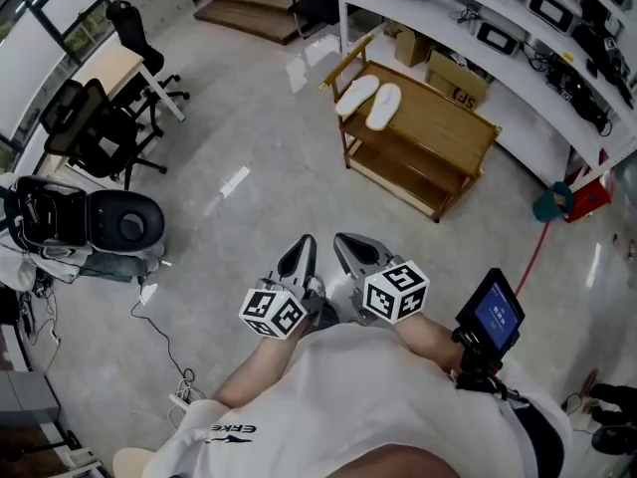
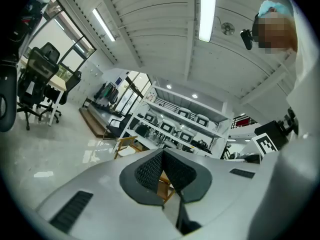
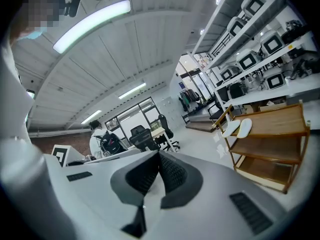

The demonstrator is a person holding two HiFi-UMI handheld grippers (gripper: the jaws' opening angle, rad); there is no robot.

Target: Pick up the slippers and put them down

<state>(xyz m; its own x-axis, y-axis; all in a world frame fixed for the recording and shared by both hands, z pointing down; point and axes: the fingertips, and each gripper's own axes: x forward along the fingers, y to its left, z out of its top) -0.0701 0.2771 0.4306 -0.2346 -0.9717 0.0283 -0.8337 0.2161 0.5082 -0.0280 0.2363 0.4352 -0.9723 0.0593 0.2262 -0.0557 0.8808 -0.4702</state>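
Left tongs (image 1: 302, 245) closed | right tongs (image 1: 350, 242) closed | slippers (image 1: 368, 100) atop rack (image 1: 468, 132)

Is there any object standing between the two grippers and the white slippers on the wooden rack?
Nothing visible stands in the way. Only bare floor lies between the left gripper, the right gripper and the slippers, which lie side by side on the top shelf of the wooden rack.

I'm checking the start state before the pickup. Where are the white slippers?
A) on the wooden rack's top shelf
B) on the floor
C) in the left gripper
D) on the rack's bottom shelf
A: the slippers lie side by side on the top shelf of the wooden rack.
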